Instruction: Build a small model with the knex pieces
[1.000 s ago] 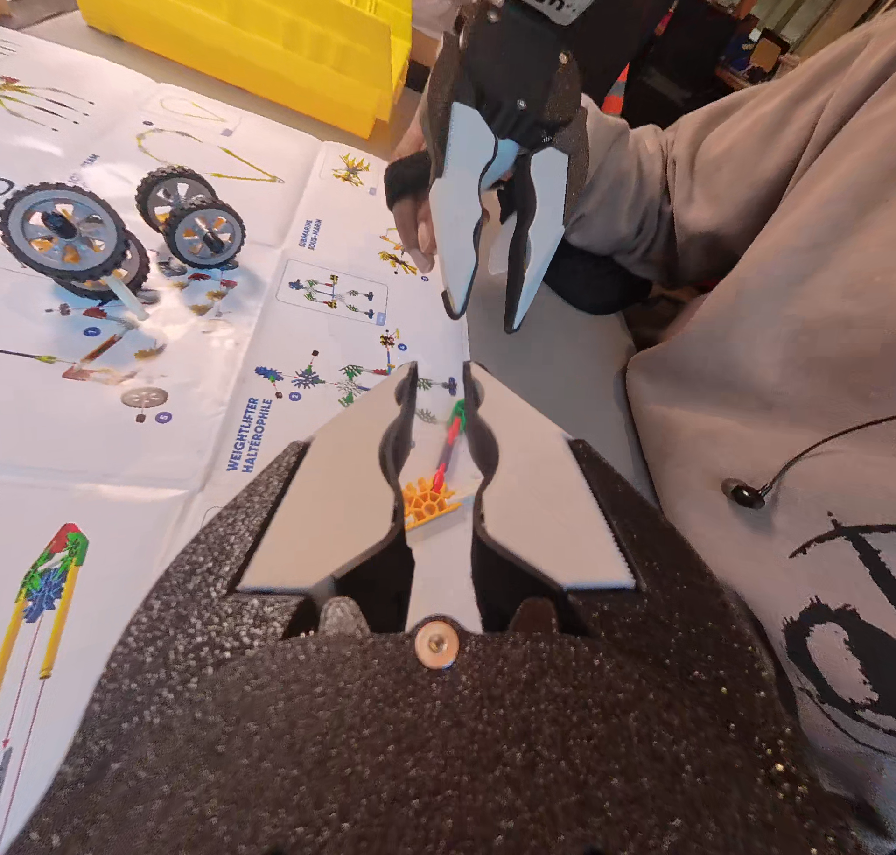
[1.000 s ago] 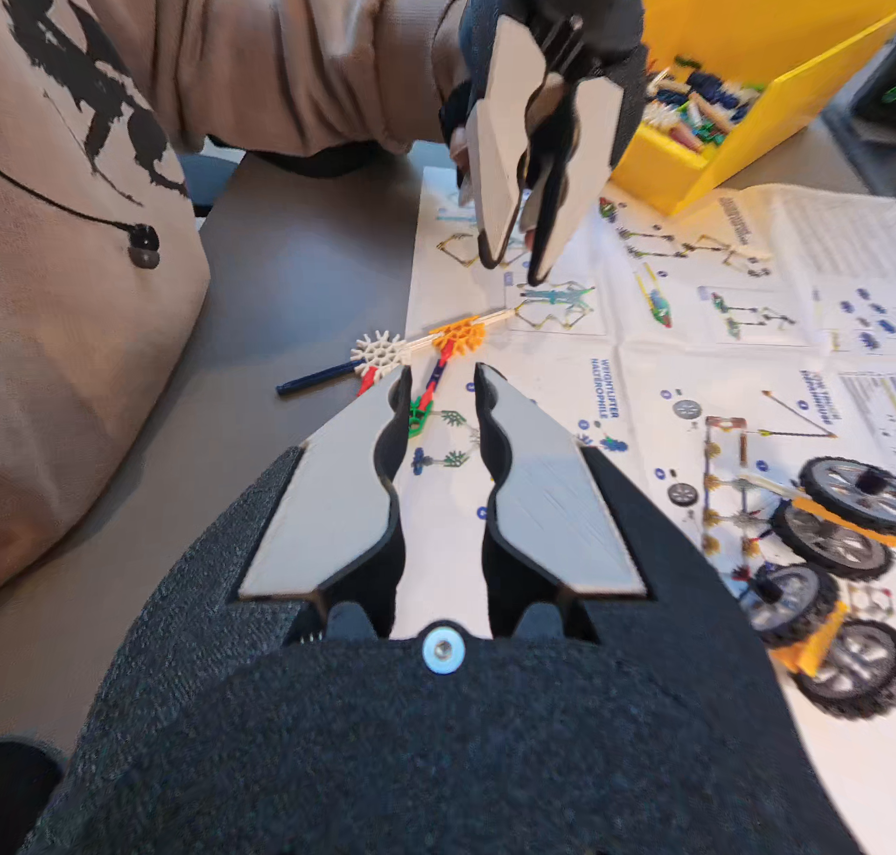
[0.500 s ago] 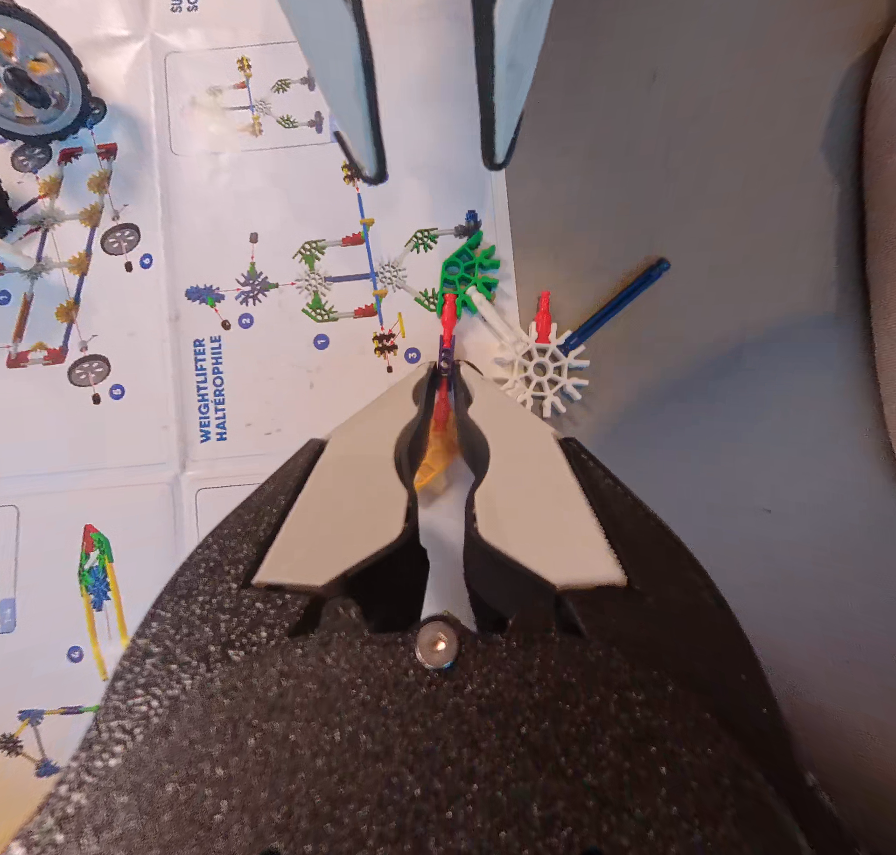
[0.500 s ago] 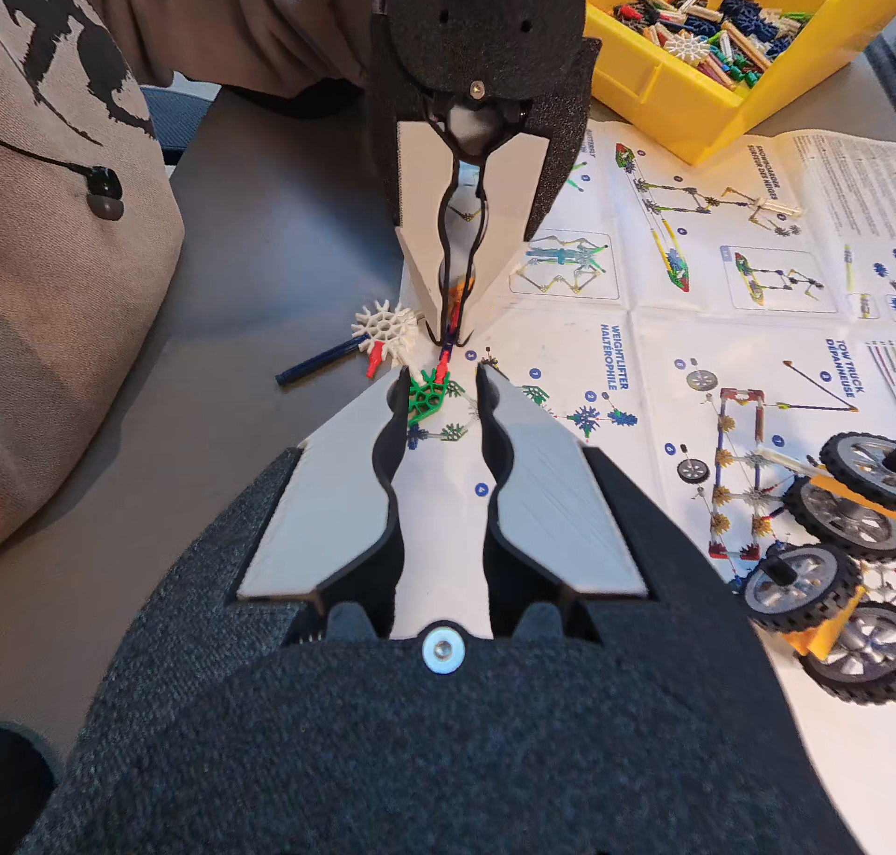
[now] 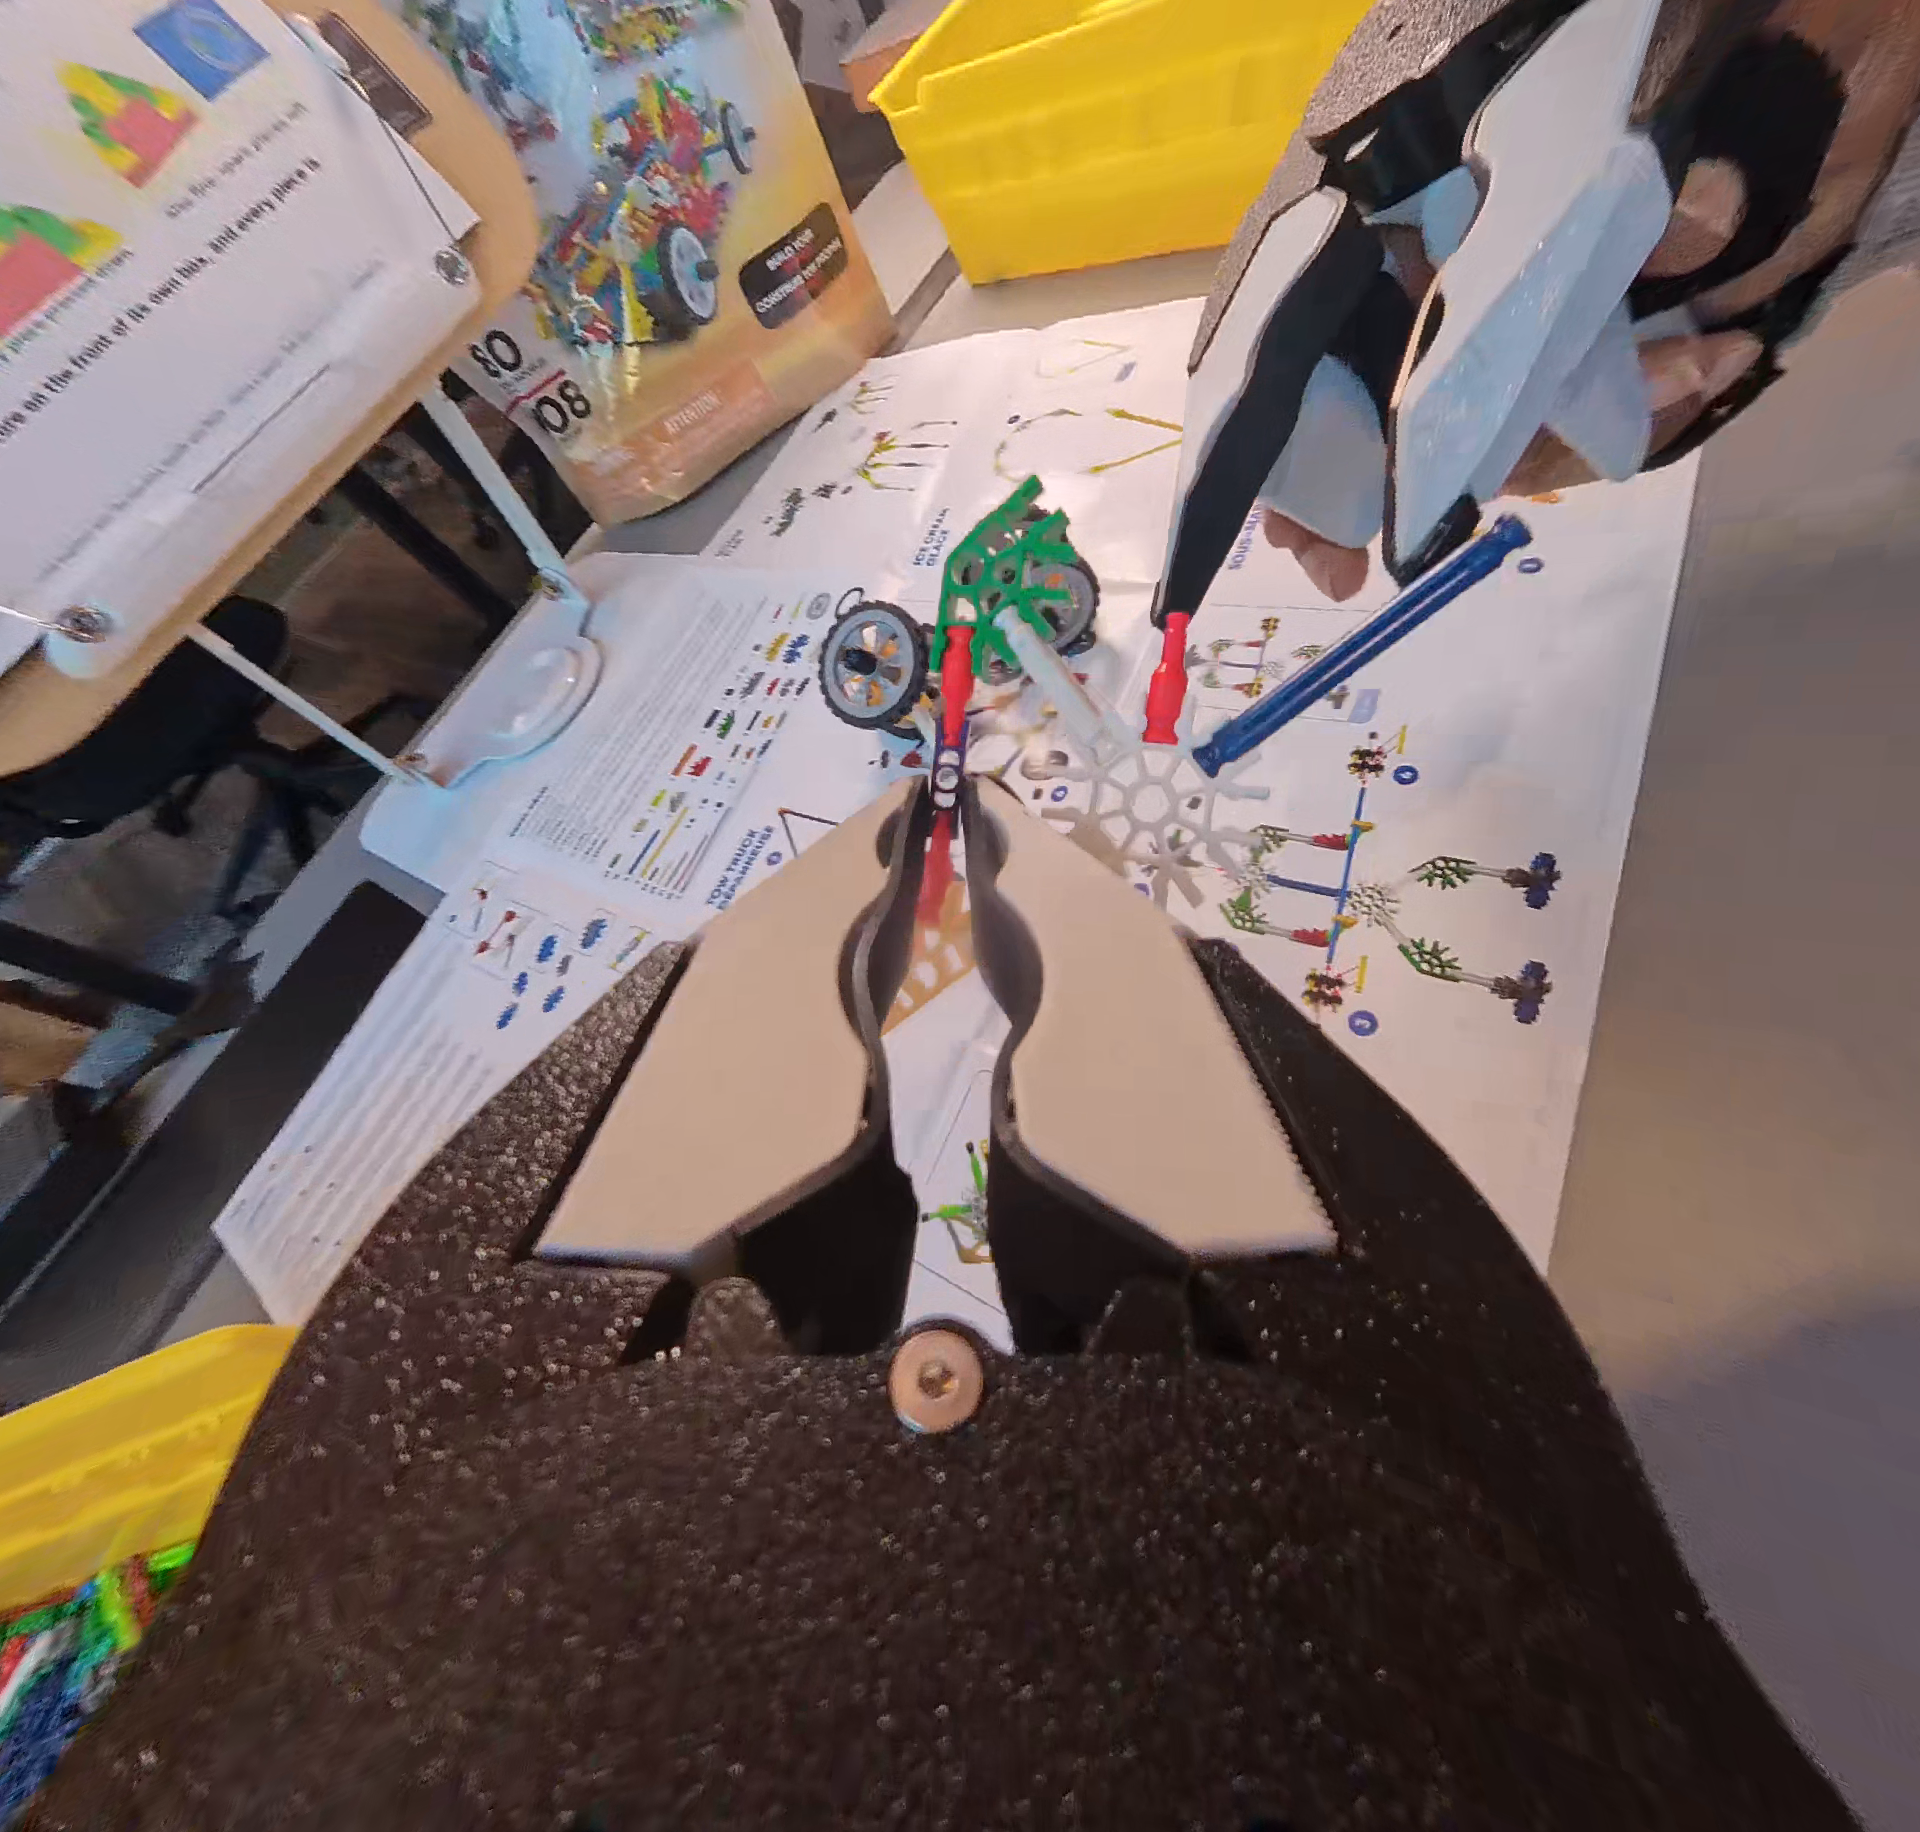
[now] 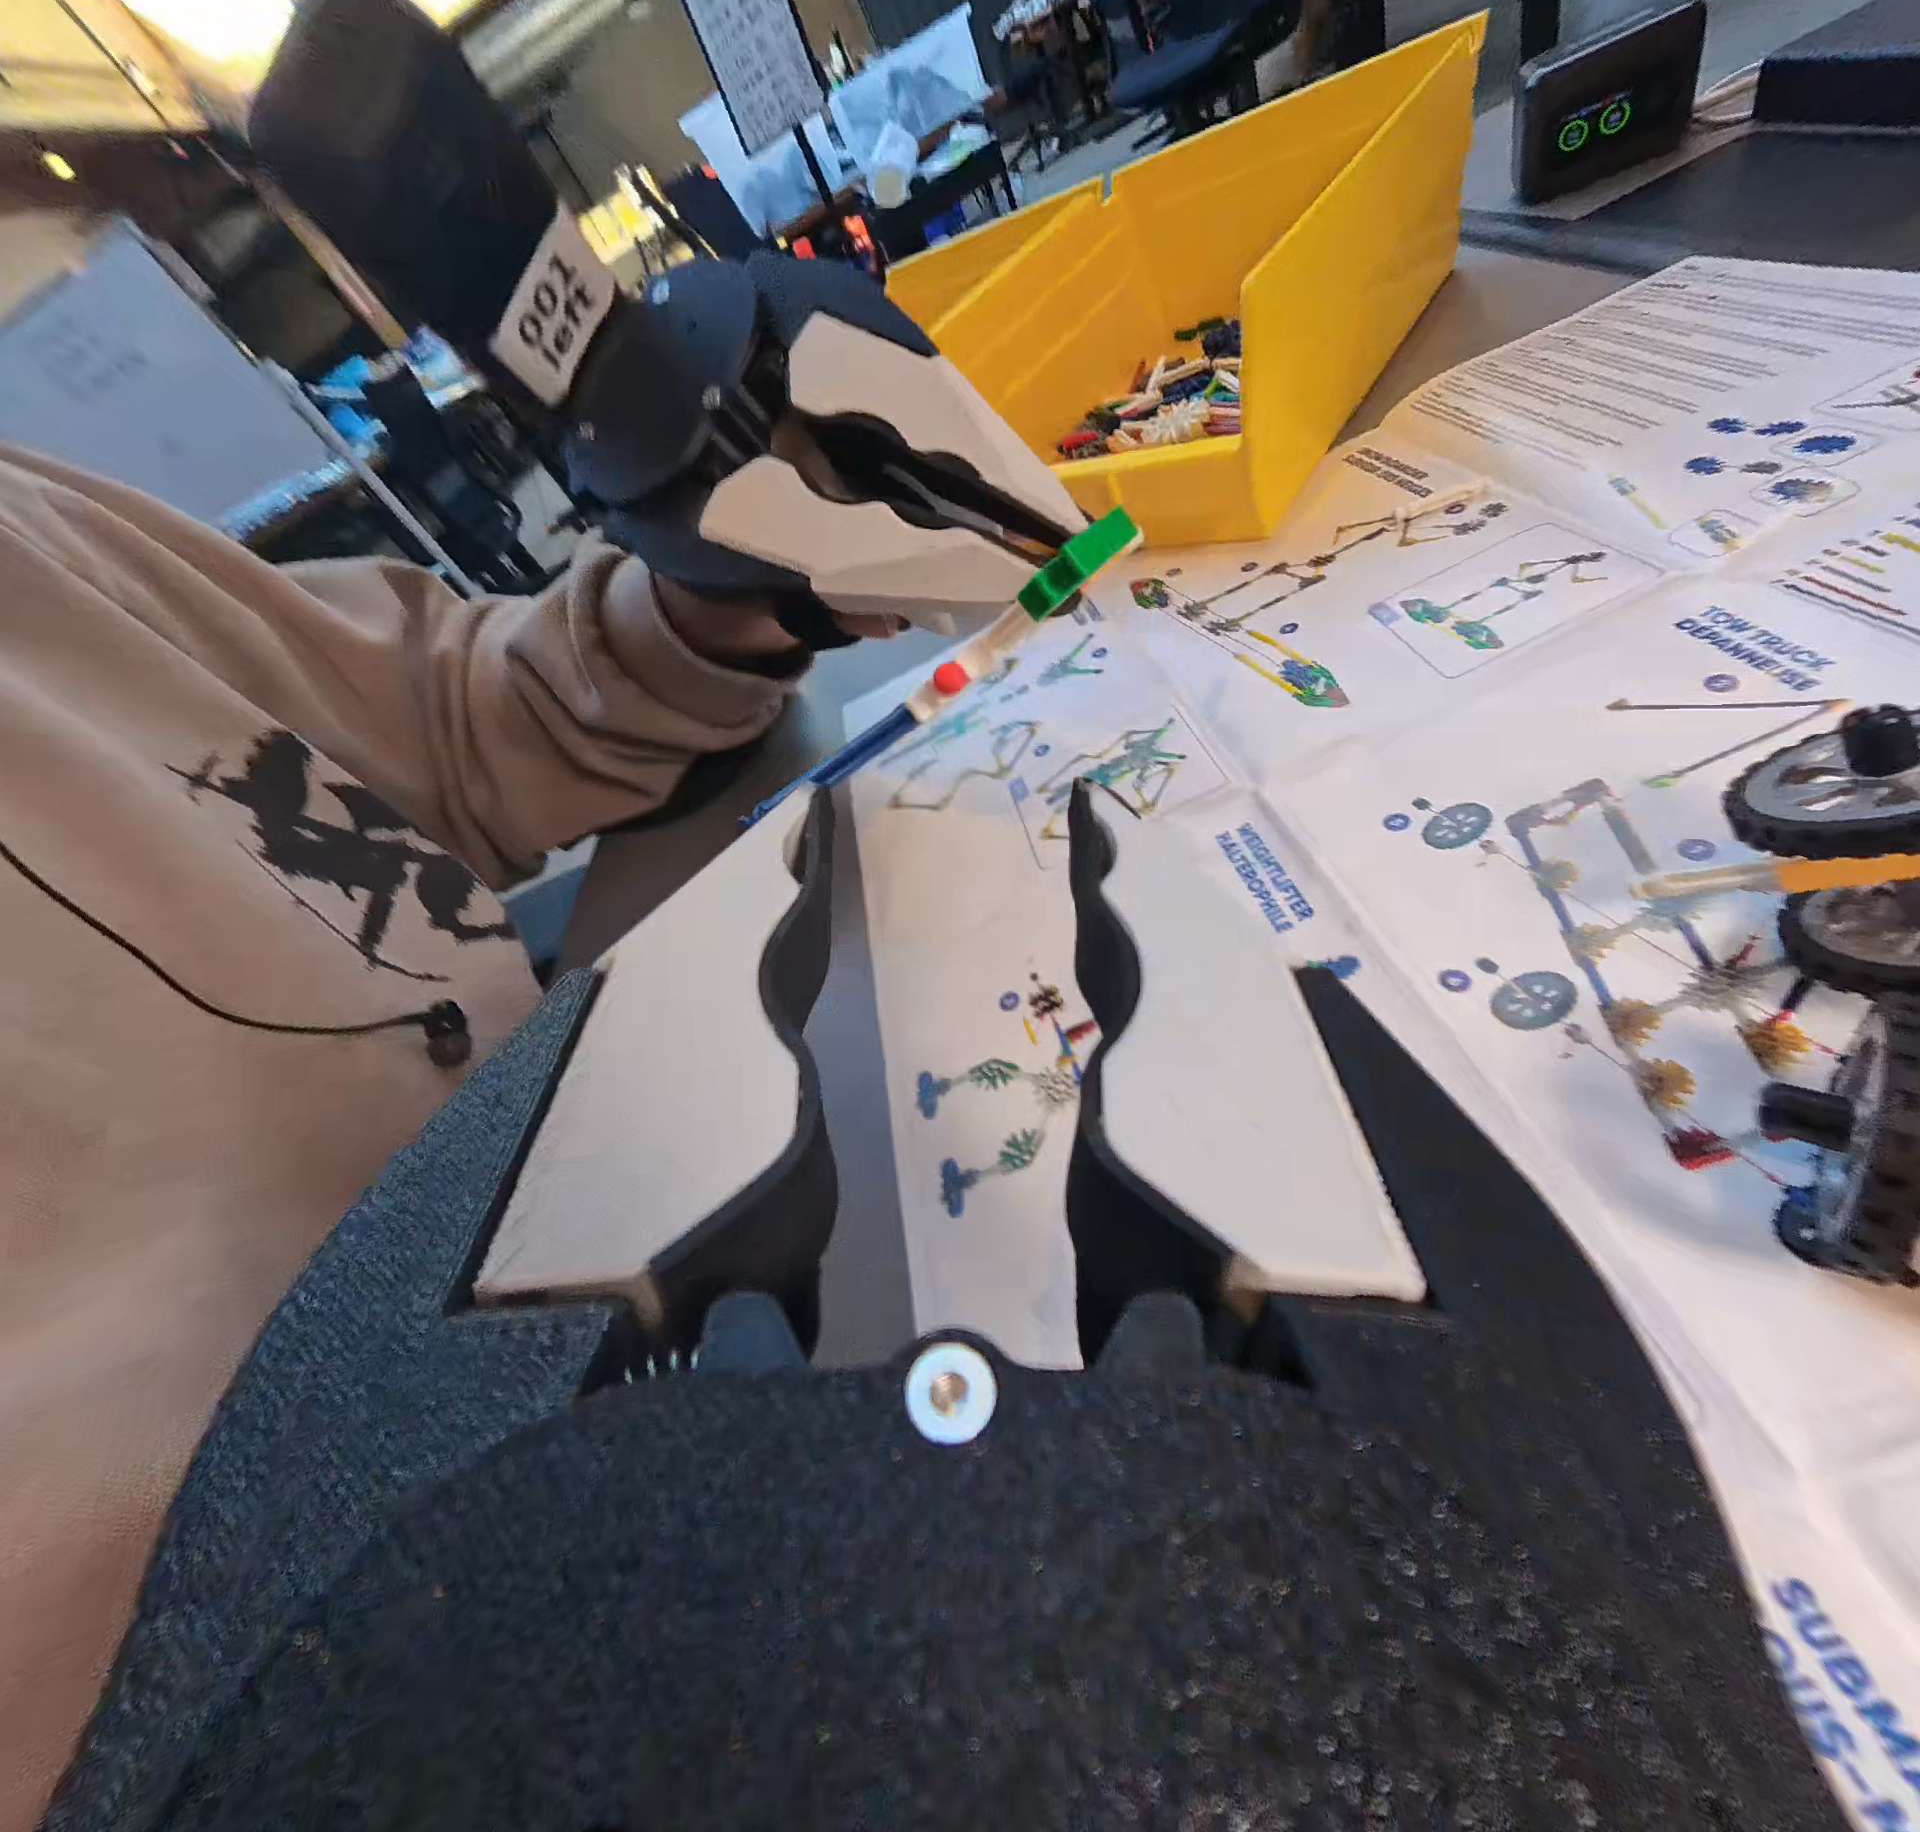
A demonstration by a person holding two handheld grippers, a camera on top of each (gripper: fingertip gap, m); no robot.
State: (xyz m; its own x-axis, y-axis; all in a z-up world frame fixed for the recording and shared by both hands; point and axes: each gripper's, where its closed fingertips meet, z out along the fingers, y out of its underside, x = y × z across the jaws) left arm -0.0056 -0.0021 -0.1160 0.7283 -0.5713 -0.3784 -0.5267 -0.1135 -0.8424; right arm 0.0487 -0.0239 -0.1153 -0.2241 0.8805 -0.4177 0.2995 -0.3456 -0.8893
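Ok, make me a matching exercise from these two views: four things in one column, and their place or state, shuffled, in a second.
Things
1. left gripper
2. right gripper
3. green connector
4. yellow bin

Places or states
A. holds a heap of small building pieces
B. open, with nothing between its fingers
C. at the top end of the lifted rod assembly, above the instruction sheet
D. shut on a red rod of that assembly

Pairs: 1-D, 2-B, 3-C, 4-A
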